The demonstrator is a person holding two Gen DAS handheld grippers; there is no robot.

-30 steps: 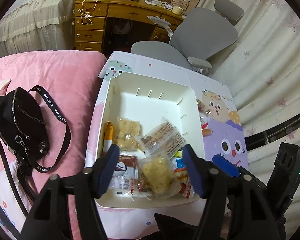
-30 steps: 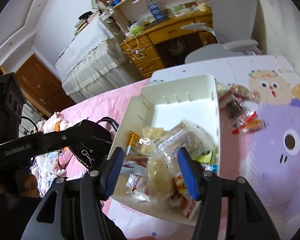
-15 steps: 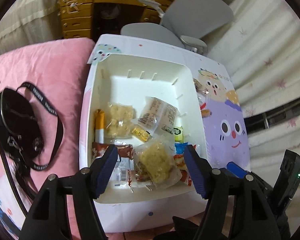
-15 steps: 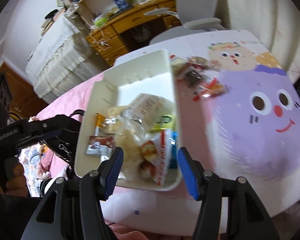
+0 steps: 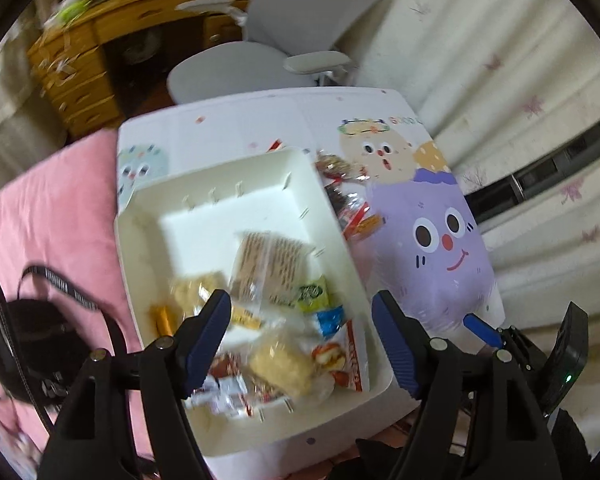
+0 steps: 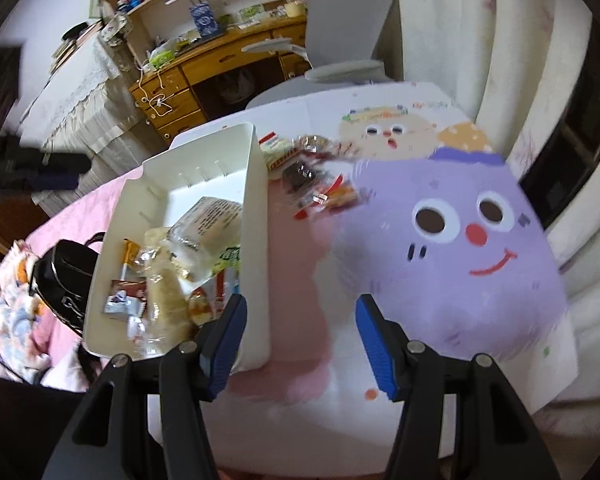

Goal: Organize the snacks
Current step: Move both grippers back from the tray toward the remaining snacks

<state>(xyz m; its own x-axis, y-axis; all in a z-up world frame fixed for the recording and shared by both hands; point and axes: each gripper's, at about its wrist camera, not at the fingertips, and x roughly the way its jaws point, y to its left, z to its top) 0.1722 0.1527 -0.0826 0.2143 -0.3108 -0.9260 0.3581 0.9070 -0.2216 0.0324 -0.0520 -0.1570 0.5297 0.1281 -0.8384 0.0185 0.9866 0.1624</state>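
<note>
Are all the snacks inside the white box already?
No, a small heap of wrapped snacks lies on the cartoon table cover just outside the white box.

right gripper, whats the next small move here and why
Probably carry the right gripper forward to the loose snack packets lying on the table beside the white bin. Its jaws are open with nothing between them, the bin already holds many snacks, and that small pile outside its wall is what is left to put in.
</note>
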